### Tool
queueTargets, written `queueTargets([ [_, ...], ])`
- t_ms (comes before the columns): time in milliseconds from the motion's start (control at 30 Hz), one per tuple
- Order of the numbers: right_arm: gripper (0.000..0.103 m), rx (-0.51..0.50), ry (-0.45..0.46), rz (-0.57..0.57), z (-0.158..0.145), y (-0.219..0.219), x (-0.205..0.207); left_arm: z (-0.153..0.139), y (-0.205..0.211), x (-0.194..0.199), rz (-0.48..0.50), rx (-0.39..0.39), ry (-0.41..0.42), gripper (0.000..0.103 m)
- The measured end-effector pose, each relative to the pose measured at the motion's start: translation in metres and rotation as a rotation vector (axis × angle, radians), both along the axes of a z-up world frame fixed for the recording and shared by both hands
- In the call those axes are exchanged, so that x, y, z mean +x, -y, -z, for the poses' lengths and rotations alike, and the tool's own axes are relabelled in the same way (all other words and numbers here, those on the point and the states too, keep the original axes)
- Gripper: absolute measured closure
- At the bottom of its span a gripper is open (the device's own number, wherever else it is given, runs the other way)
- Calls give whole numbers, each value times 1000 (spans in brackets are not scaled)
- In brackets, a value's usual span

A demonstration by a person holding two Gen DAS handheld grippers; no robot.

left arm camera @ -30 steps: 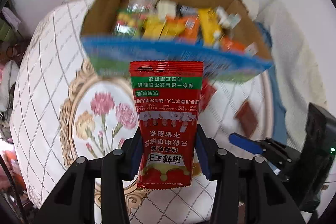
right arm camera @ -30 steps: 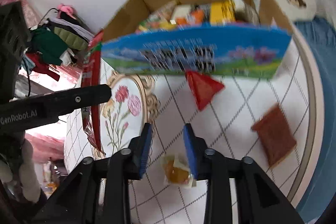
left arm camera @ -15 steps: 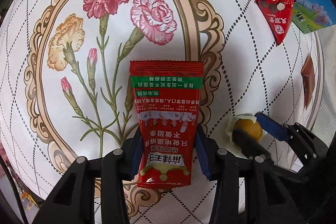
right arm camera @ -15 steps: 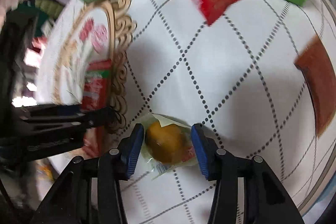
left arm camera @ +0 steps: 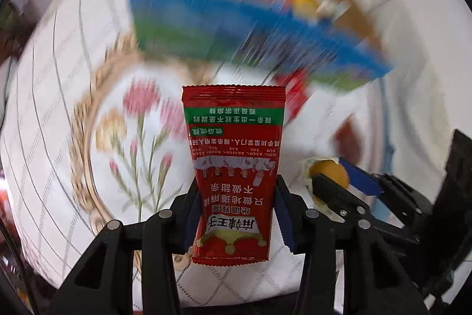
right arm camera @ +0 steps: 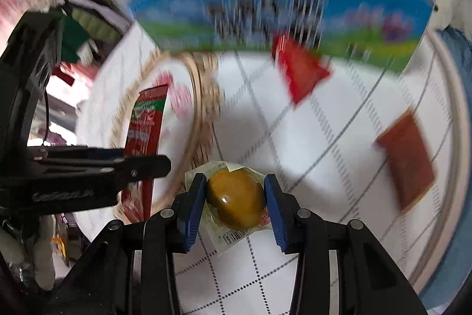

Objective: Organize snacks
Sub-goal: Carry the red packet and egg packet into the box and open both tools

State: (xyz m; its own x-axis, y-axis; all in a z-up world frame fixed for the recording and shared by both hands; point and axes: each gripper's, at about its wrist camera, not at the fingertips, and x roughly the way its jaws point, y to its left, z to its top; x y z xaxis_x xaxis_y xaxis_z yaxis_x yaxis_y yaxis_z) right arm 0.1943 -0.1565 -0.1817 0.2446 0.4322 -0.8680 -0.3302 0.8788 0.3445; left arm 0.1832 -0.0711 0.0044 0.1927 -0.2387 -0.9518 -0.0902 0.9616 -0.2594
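My left gripper (left arm camera: 234, 214) is shut on a tall red snack packet (left arm camera: 233, 155) with a green band, held upright above the tablecloth. The same red snack packet (right arm camera: 144, 138) and the left gripper (right arm camera: 147, 164) appear at the left of the right wrist view. My right gripper (right arm camera: 234, 205) is shut on a clear-wrapped orange-brown egg snack (right arm camera: 234, 201), its blue pads pressing both sides. That egg snack (left arm camera: 327, 171) also shows at the right of the left wrist view, in the right gripper (left arm camera: 333, 182). Beyond stands the open cardboard box (left arm camera: 242, 28) with blue and green sides, holding several snacks.
A red triangular packet (right arm camera: 301, 70) lies by the front of the box (right arm camera: 280, 8). A brown flat packet (right arm camera: 407, 158) lies to the right. The round table carries a white checked cloth with a flower print (left arm camera: 141, 120). Clothes (right arm camera: 85, 19) are piled beyond the left edge.
The right gripper has shut on the egg snack and lifted it off the cloth. Both hands have pulled back from the table, so the box is in view again. The left grip is unchanged.
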Motion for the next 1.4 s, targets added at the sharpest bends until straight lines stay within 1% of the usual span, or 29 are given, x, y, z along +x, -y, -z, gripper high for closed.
queueTargets([
  [67, 60, 37, 56, 26, -35, 10, 16, -38, 4, 22, 20, -6, 76, 61],
  [100, 60, 56, 83, 38, -49, 15, 25, -49, 3, 33, 26, -1, 101, 61],
  [167, 60, 73, 146, 56, -81, 25, 52, -76, 6, 68, 47, 48, 164, 61],
  [233, 60, 63, 198, 71, -100, 31, 81, -87, 7, 91, 53, 91, 196, 60],
  [267, 60, 53, 216, 77, -107, 32, 91, -90, 4, 110, 55, 121, 199, 60],
  [300, 60, 45, 231, 86, -110, 29, 103, -89, -1, 123, 45, 126, 194, 59],
  [333, 60, 30, 223, 90, -110, 28, 121, -86, -3, 131, 43, 130, 186, 59],
  [367, 60, 32, 215, 102, -111, 24, 138, -79, -9, 148, 35, 141, 162, 59],
  [400, 60, 30, 208, 105, -110, 23, 148, -73, -12, 153, 38, 155, 145, 58],
  [433, 60, -2, 188, 99, -104, 19, 162, -63, -15, 166, 48, 169, 116, 58],
  [500, 59, -11, 149, 101, -91, 16, 181, -45, -21, 172, 37, 194, 75, 57],
  [567, 59, -49, 86, 97, -72, 9, 196, -26, -28, 189, 18, 194, 12, 53],
  [600, 53, -50, 72, 109, -65, 13, 201, -20, -31, 192, 9, 181, -4, 42],
  [633, 32, -54, 62, 114, -60, 14, 205, -15, -34, 192, 1, 172, -19, 21],
  [667, 20, -68, 54, 126, -52, 15, 209, -10, -37, 192, -8, 172, -31, 12],
  [700, 6, -73, 48, 137, -50, 16, 209, -7, -39, 192, -15, 176, -33, 7],
  [767, 5, -79, 31, 149, -46, 19, 213, -6, -37, 189, -24, 189, -32, 7],
  [867, 2, -121, 27, 154, -42, 20, 213, -2, -37, 185, -32, 189, -30, 7],
  [967, 2, -185, 34, 163, -36, 20, 215, -1, -33, 176, -29, 205, -6, 7],
  [1133, 2, -222, 49, 176, -33, 22, 210, 0, -22, 159, -28, 244, 35, 7],
  [1267, 2, -225, 60, 191, -37, 26, 201, -9, -16, 146, -39, 265, 91, 7],
  [1400, 2, -232, 90, 207, -48, 30, 189, -26, -9, 133, -53, 289, 164, 7],
])
